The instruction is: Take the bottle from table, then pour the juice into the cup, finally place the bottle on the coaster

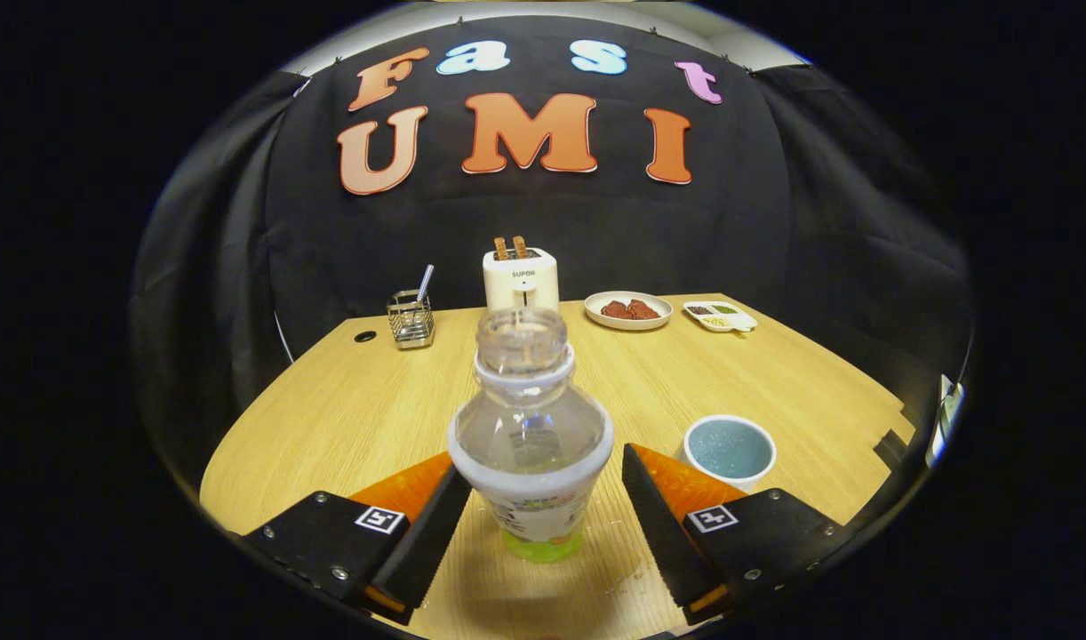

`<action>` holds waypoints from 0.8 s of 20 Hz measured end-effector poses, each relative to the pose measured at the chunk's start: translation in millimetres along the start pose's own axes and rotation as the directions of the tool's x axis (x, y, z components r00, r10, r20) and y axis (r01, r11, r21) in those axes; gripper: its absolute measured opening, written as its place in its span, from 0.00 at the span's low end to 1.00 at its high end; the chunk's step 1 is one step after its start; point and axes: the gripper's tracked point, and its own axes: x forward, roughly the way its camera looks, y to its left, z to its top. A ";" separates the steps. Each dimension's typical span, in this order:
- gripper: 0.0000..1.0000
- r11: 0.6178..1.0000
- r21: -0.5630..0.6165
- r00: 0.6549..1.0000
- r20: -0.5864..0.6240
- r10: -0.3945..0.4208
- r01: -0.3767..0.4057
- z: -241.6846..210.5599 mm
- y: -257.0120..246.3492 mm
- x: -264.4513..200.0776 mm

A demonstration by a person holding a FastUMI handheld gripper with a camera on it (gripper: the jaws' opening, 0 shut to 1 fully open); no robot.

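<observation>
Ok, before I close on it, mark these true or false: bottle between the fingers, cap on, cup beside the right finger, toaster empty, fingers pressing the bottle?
1. The bottle stands between the gripper fingers. True.
2. Its cap is on. False: the neck is open.
3. The cup sits just beyond the right finger. True.
4. The toaster is empty. False: two slices stick out of it.
5. Both fingers press the bottle. False: the right finger stands clear of it; the left is close.

The bottle [531, 440] stands upright on the table [330, 418] between the gripper [543, 524] fingers, neither pressing it. Right of the bottle sits the cup [730, 451]. Behind the bottle stands a toaster [521, 279]; left of that a utensil rack [411, 318], right a plate [628, 311], then a tray [720, 316].
</observation>
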 end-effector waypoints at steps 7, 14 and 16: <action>0.66 0.999 0.020 0.999 0.024 -0.036 0.036 -7.1 -10.7 7.4; 0.54 0.993 0.116 0.998 0.046 -0.033 0.027 -1.4 -9.2 2.5; 0.55 0.985 0.171 0.999 0.052 -0.009 0.000 5.6 -3.8 0.1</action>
